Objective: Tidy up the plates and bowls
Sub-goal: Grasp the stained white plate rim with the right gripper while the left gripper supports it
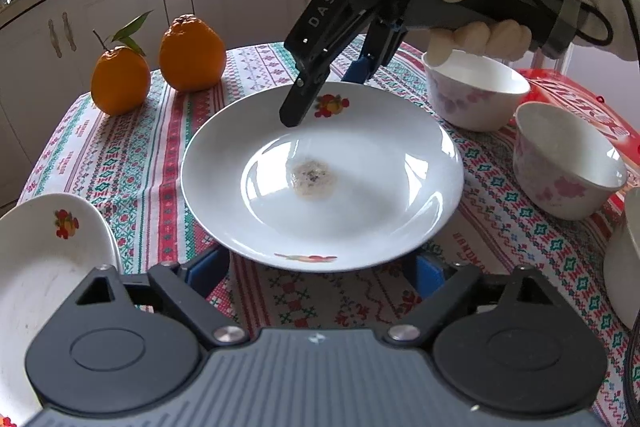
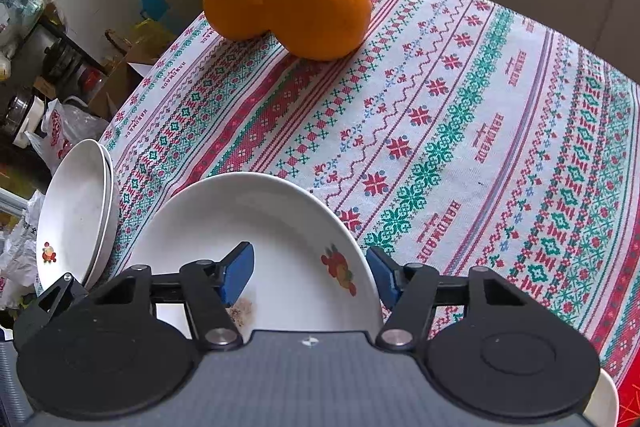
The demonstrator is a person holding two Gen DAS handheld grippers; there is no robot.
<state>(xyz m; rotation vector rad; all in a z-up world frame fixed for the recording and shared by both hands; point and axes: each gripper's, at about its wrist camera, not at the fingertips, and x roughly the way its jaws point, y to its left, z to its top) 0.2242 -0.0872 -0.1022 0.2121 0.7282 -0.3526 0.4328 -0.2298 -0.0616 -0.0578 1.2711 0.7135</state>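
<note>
A white plate (image 1: 360,195) with a fruit motif and a brown food stain lies flat on the patterned tablecloth (image 1: 140,167). My right gripper (image 1: 324,95), held by a gloved hand (image 1: 480,35), comes down over its far rim. In the right wrist view the rim of the plate (image 2: 288,223) stands between the blue pads of the right gripper (image 2: 310,275): one pad is over the plate's inside, the other just outside the edge, and the jaws are still apart. My left gripper (image 1: 320,275) is open, low at the plate's near rim. Stacked plates (image 1: 40,259) (image 2: 76,211) sit at the table's left edge.
Two white bowls with pink flowers (image 1: 476,91) (image 1: 568,163) stand right of the plate, beside a red packet (image 1: 576,95). Another white dish (image 1: 624,259) shows at the right border. Two oranges (image 1: 120,79) (image 1: 192,55) (image 2: 320,7) sit at the far edge. Kitchen cabinets lie beyond.
</note>
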